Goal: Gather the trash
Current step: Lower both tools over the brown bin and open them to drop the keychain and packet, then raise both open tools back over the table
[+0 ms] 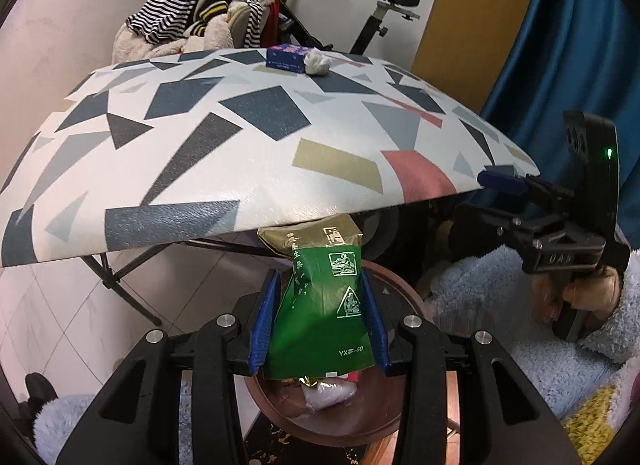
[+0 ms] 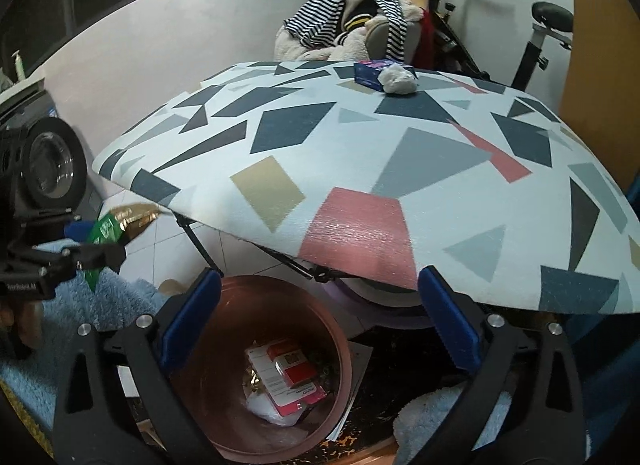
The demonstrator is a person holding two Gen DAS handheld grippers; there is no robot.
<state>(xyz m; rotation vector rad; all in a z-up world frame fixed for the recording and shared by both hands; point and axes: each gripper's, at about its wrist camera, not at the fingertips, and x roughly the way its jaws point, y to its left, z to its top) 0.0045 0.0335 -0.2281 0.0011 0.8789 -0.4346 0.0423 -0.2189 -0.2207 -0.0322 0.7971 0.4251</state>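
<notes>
The left tool (image 1: pixel 320 319) is clamped on one green and gold tea packet (image 1: pixel 326 305), held above the one brown bin (image 2: pixel 340 349) just off the near table edge. The right tool (image 2: pixel 320 325) stands wide open with nothing between its blue pads (image 2: pixel 188 317), over the same bin. Inside lie one red and white box (image 2: pixel 294 371), one pink package (image 2: pixel 298 401) and one white wad (image 2: pixel 268 409). On the far side of the patterned table (image 2: pixel 360 169) sit one blue box (image 2: pixel 368 72) and one crumpled white tissue (image 2: pixel 397 80), touching.
</notes>
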